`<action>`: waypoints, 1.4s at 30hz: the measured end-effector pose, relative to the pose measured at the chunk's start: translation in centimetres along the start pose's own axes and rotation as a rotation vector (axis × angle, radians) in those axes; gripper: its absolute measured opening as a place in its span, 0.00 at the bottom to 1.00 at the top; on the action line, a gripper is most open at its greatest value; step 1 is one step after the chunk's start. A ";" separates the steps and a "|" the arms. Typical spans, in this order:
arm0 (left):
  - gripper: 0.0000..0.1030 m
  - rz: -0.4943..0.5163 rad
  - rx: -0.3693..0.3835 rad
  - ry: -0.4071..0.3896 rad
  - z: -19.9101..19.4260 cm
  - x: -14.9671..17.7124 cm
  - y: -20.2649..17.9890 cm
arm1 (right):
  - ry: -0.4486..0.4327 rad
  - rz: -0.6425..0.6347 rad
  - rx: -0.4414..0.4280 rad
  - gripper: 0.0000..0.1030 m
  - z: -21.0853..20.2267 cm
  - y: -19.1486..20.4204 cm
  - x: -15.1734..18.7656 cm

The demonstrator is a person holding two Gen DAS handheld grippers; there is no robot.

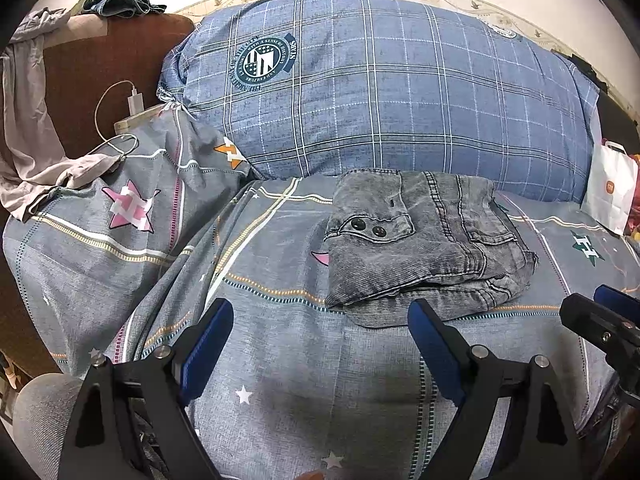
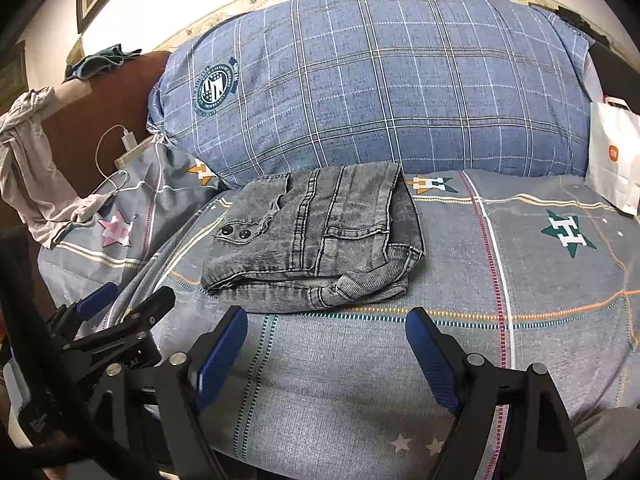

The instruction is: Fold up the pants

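One pair of grey denim pants [image 1: 424, 248] is seen lying on the patterned bedsheet [image 1: 288, 360], already gathered into a compact, roughly square bundle of several layers, with the two dark buttons [image 1: 368, 227] facing up on the top layer and the stacked folded edges turned toward the cameras. In the right wrist view the same bundle [image 2: 320, 240] sits just in front of the large blue plaid pillow [image 2: 380, 88], its far edge close to or touching the pillow's base; which cannot be told.

Nothing is gripped by either tool. The left gripper [image 1: 320, 344] is held spread wide just short of the bundle's near edge, with bare sheet between its blue pads. The right gripper [image 2: 326, 344] is likewise spread and empty, poised just short of the near edge.

Judged from this arrangement, the folding itself appears to be finished or nearly so, and the step in hand seems to be the release and check. If anything is called for next, it would be a light pressing or squaring of the slightly uneven lower layers, or simply a retreat of both tools.

Further out, a white paper bag [image 2: 612, 156] stands at the right, and a charger cable [image 1: 116, 120] with loose pale clothing [image 1: 36, 152] lies at the left.
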State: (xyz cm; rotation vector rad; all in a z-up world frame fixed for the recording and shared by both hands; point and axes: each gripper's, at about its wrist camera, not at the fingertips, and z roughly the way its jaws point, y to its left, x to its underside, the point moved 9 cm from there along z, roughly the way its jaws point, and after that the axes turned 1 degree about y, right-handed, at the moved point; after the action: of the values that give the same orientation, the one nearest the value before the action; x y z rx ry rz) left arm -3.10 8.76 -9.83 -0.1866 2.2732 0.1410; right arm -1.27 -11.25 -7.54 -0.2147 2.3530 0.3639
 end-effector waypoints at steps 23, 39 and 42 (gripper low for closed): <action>0.87 0.022 -0.014 0.019 0.9 0.3 -0.5 | 0.029 0.028 -0.003 0.82 1.3 -0.8 0.4; 0.87 0.023 -0.018 0.017 0.8 0.3 -0.5 | 0.022 0.036 0.000 0.82 0.9 -1.0 0.2; 0.87 0.028 -0.016 0.012 0.7 0.3 -0.6 | 0.017 0.034 -0.001 0.82 0.7 -1.0 0.0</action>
State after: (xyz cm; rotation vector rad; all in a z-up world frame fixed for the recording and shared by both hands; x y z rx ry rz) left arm -2.60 8.26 -10.53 -0.1641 2.2874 0.1735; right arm -0.59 -11.92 -8.26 -0.1788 2.3755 0.3814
